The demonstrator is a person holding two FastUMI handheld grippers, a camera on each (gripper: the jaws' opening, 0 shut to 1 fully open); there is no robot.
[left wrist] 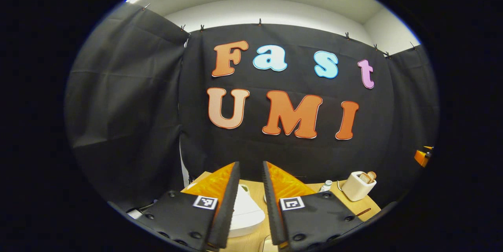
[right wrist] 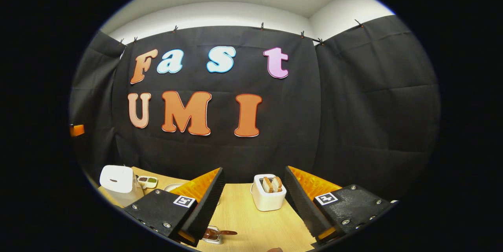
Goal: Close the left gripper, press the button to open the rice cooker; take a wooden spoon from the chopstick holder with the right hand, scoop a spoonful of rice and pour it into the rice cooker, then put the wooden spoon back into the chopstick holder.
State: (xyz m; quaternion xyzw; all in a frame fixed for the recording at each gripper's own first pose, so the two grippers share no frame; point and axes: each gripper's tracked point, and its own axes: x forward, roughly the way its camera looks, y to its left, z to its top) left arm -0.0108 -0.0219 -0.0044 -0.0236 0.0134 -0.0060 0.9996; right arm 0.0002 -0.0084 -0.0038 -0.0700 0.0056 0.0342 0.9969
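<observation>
The white rice cooker (left wrist: 247,214) sits on the wooden table just below and ahead of my left gripper (left wrist: 250,163). Its fingers stand a narrow gap apart with nothing between them. In the right gripper view the same cooker (right wrist: 116,179) stands at the far left with its lid down. My right gripper (right wrist: 253,168) hangs open and wide above the table, holding nothing. A brown wooden spoon (right wrist: 227,232) lies in a small holder (right wrist: 212,237) low down beside its left finger, partly hidden by it.
A white toaster (right wrist: 268,199) with bread slices stands ahead between the right fingers, and appears as the toaster (left wrist: 357,186) at the right of the left gripper view. A small bottle (left wrist: 326,185) stands near it. A small dish (right wrist: 148,181) sits next to the cooker. Black cloth walls the table.
</observation>
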